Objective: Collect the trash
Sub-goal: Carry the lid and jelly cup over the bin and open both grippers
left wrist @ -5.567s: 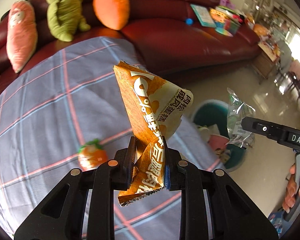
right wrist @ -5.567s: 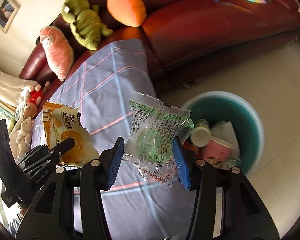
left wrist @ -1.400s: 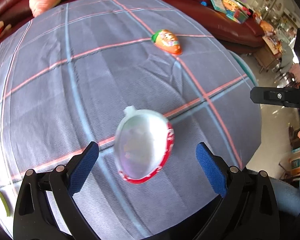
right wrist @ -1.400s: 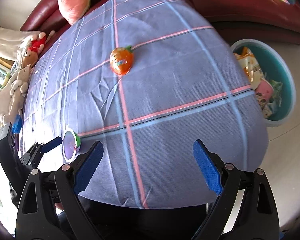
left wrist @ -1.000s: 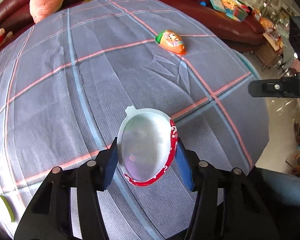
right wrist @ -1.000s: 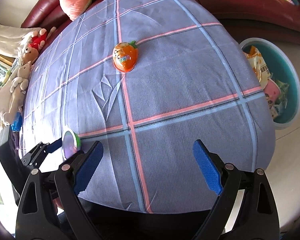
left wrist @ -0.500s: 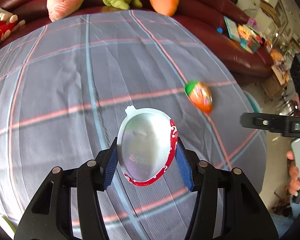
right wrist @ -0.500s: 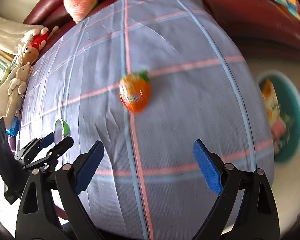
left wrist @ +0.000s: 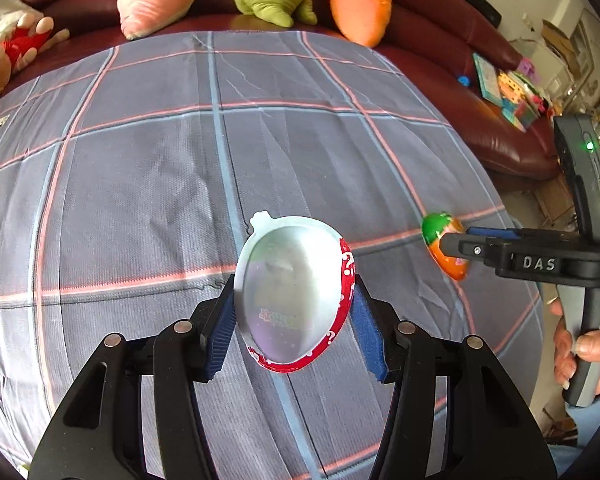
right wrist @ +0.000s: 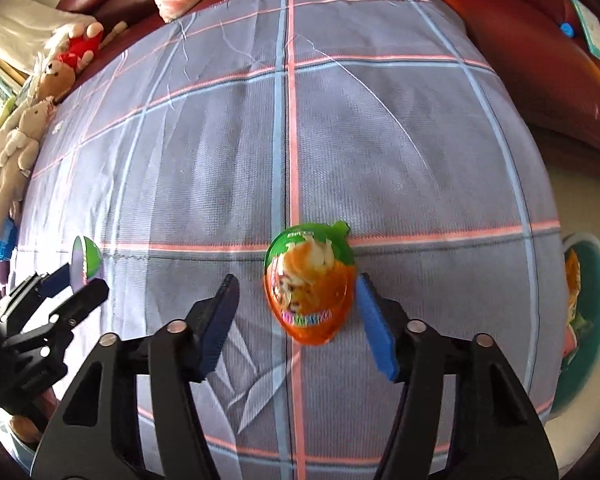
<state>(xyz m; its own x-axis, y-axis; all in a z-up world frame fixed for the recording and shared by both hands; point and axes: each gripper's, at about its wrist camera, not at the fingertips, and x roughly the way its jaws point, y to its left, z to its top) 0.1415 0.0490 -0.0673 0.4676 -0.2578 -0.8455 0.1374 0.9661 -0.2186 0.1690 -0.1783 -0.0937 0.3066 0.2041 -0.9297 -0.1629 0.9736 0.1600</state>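
Note:
My left gripper (left wrist: 294,312) is shut on a white egg-shaped shell with a red rim (left wrist: 294,288) and holds it above the checked tablecloth (left wrist: 140,168). It also shows in the right wrist view (right wrist: 85,262) at the left. An orange and green egg-shaped package (right wrist: 310,284) lies on the cloth between the pads of my right gripper (right wrist: 296,312). The right pad is close to it, the left pad stands apart. The package also shows in the left wrist view (left wrist: 444,244), partly behind the right gripper's finger.
A teal trash bin (right wrist: 592,320) with wrappers in it stands on the floor past the table's right edge. A red sofa (left wrist: 480,92) with plush toys (left wrist: 360,0) runs behind the table. More plush toys (right wrist: 24,132) sit at the left edge.
My right gripper has moved forward and down around the orange package and its jaws have narrowed. My left gripper stays shut on the white shell and has lifted it.

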